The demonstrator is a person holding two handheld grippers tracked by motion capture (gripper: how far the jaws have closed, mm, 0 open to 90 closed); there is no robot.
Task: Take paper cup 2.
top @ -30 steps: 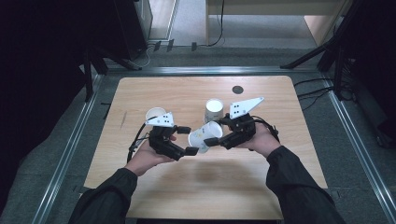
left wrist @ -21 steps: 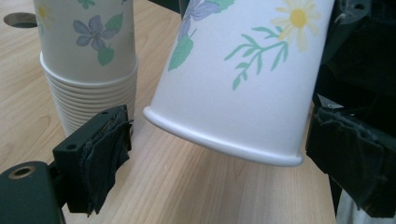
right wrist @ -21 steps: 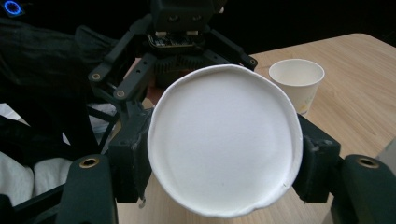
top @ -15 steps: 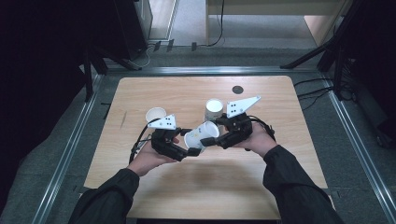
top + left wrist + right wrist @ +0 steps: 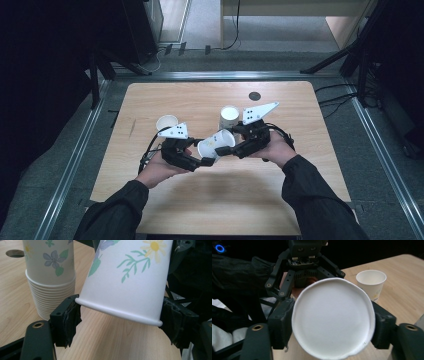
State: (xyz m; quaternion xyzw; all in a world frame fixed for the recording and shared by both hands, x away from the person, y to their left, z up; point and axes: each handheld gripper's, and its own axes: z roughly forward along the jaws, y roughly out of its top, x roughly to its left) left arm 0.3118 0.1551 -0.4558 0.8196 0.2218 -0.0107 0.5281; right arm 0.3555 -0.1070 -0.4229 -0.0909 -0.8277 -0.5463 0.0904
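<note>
A white paper cup [image 5: 216, 143] with a flower print [image 5: 125, 277] hangs tilted above the table's middle, rim toward my left gripper. My right gripper [image 5: 232, 148] is shut on its base end; in the right gripper view the round white base [image 5: 332, 320] sits pinched between the pads. My left gripper [image 5: 204, 159] faces it from the left, its jaws spread wide on either side of the rim [image 5: 117, 312], which keeps its shape. The left gripper [image 5: 305, 260] also shows beyond the cup in the right gripper view.
A tall stack of nested flower-print cups [image 5: 229, 117] [image 5: 50, 277] stands just behind the grippers. A single upright cup [image 5: 166, 122] [image 5: 371, 281] stands at the left. A small round hole [image 5: 255, 95] lies in the wooden table [image 5: 210, 200] at the back.
My right gripper has carried the cup leftward toward the left gripper, and the cup's rim now sits between the left jaws. The stack and the single cup have stayed put.
</note>
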